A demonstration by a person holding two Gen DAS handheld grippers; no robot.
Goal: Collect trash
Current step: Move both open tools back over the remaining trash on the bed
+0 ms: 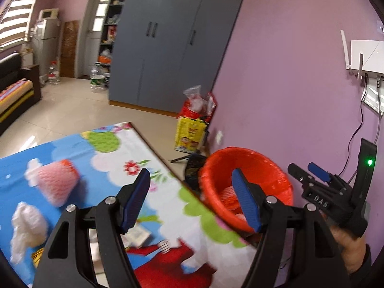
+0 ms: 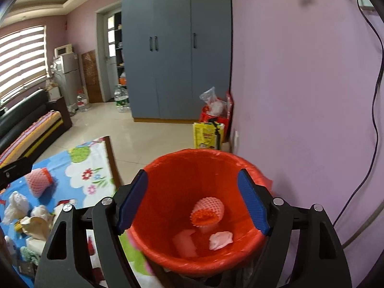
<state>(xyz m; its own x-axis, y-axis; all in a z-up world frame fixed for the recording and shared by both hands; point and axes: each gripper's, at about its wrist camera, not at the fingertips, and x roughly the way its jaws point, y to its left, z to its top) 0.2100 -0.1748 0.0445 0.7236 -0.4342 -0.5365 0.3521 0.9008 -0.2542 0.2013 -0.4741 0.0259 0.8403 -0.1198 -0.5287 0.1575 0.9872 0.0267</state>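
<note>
**Now at the drop: right tool over the bin, left tool heading back to the table**

Right gripper hangs at centre-bottom of the right wrist view, directly over the red bin. Jaws stand wide apart with nothing between the pads; whatever it carried, judging by position, is already in the bin. Left gripper at lower centre of the left wrist view is likewise well open and empty, pointing across the table edge, with the bin to its right.

Step in hand, as I read it: release into the bin is finished for this cycle, next pickup not yet begun.

Bin contents, counted in the right wrist view:
- one pink foam fruit net, centre of the bin
- one crumpled white tissue, lower right of the bin floor
- one pale flat piece, lower left of the floor; kind unclear

Left on the patterned tablecloth:
- one pink foam net, left of the left wrist view
- one white crumpled wad, lower left of that view
- further pale wrappers and scraps at lower left of the right wrist view; at least three, exact count not readable

Next move calls for swinging a gripper left over the table, straddling the nearest piece with open jaws, then closing gently: foam and tissue both crush easily.
</note>
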